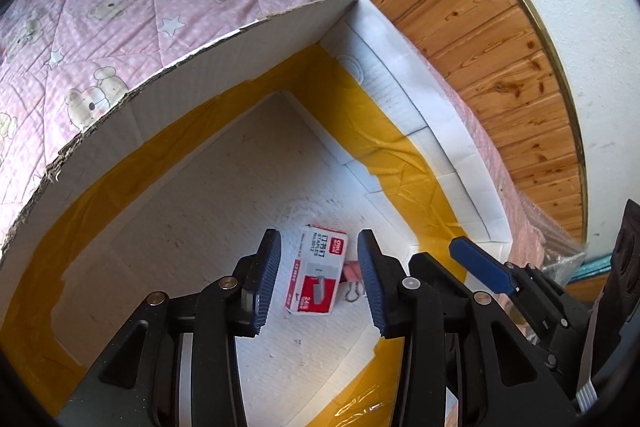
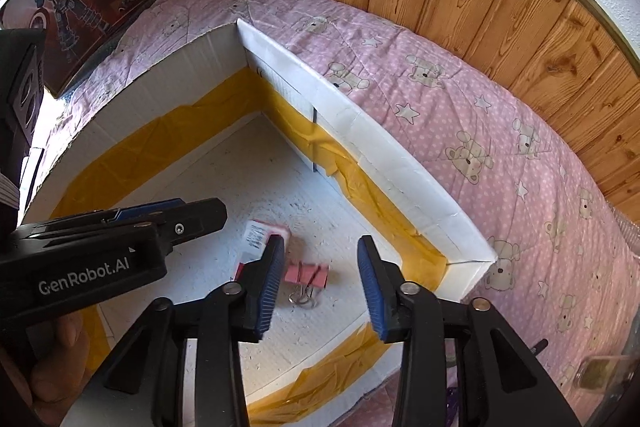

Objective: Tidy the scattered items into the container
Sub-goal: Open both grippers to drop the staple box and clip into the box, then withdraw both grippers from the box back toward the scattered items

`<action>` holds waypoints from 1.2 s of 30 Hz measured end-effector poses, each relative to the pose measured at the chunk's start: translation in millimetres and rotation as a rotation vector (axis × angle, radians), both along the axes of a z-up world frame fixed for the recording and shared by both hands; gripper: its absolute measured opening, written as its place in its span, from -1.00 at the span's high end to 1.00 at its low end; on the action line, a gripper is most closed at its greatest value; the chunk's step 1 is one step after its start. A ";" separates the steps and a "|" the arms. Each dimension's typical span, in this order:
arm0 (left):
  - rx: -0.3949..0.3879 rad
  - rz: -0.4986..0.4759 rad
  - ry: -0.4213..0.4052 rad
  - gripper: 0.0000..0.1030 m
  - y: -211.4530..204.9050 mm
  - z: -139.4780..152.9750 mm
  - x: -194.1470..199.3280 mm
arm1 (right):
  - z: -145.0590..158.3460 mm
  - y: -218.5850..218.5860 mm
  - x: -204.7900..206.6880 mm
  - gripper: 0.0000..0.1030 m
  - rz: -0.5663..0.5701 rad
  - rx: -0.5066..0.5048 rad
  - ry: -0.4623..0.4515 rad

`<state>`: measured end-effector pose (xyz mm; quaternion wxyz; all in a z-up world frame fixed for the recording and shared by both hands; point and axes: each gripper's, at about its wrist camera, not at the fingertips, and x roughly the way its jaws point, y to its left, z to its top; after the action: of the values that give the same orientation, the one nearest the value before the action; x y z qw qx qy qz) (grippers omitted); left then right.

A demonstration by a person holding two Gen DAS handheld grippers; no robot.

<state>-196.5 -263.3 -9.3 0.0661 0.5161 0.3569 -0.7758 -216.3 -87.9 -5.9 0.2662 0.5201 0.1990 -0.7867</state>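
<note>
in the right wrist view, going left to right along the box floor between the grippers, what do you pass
left gripper → staples box → pink binder clip → yellow tape → white box wall → pink quilt

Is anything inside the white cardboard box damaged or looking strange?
Yes. The white cardboard box has a ragged, torn top edge on one wall, and the yellow tape inside is wrinkled. The red-and-white staples box and pink binder clip simply lie flat.
</note>
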 end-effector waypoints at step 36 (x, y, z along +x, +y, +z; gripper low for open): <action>-0.261 -0.049 0.176 0.18 53.3 61.9 84.0 | 80.8 68.6 122.0 0.12 0.047 -0.300 0.063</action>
<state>-112.5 -210.0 52.6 0.0821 0.4416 0.2451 -0.8592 -94.2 -19.3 74.9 0.3530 0.4446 0.0995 -0.8172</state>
